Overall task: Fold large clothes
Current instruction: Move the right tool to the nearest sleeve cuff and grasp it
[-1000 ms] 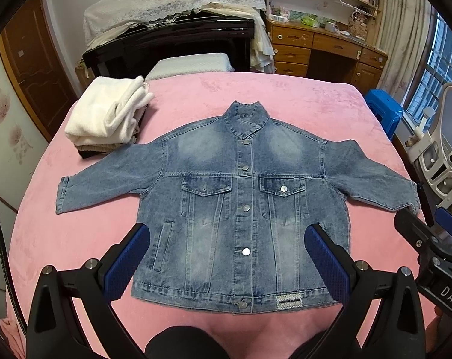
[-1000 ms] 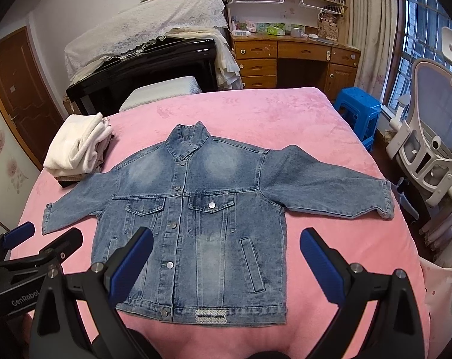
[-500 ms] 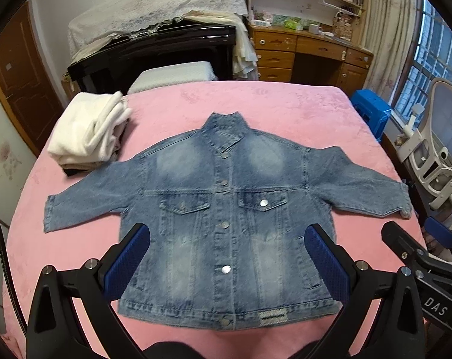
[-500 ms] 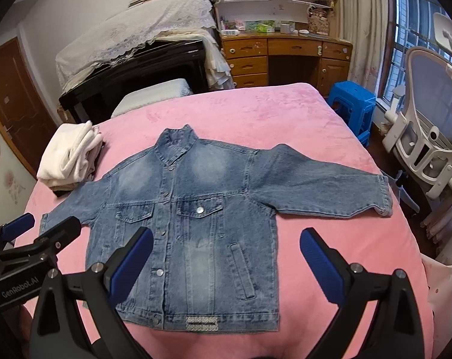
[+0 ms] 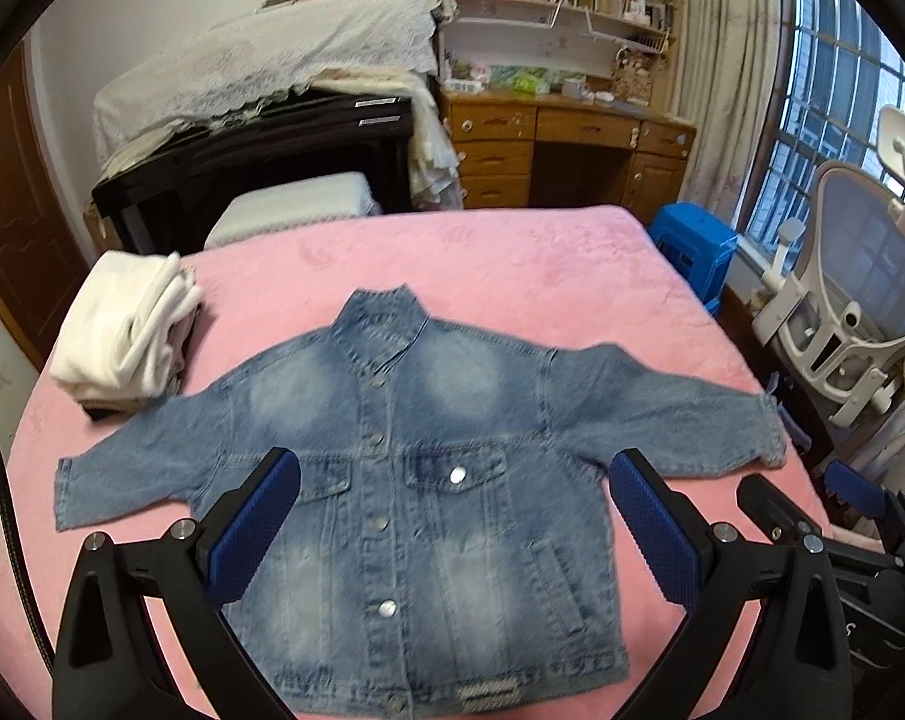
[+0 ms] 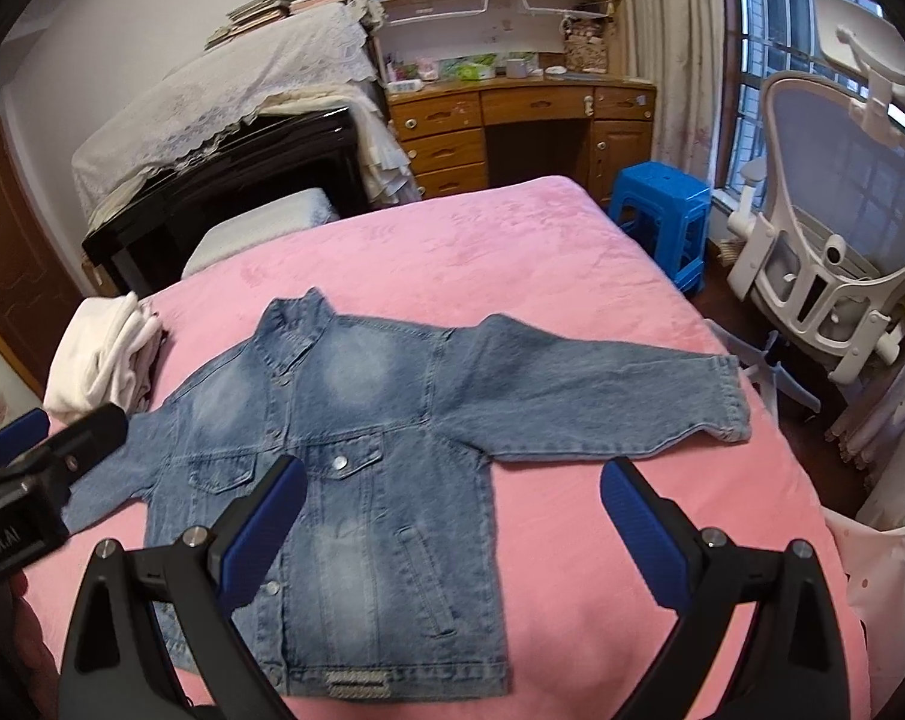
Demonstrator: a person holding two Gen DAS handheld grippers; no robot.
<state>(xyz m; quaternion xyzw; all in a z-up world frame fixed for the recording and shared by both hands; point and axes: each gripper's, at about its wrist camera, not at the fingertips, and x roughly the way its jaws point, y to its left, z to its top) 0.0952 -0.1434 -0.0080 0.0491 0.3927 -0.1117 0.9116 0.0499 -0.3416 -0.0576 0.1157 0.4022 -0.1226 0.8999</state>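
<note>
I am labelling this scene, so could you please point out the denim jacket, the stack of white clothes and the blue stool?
denim jacket [image 5: 440,516], left wrist view, on the chest below the pocket.
stack of white clothes [image 5: 122,324], left wrist view, on the top garment.
blue stool [image 6: 662,192], right wrist view, on the seat.

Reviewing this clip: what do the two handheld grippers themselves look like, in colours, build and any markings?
Both match: the left gripper and right gripper have matte black angular frames with silver screw heads, and two fingers faced with blue dimpled rubber pads. A black cable curves past the left one. In the right view, the left gripper's side bears white lettering, partly cut off. No hands or sleeves are clearly visible.
</note>
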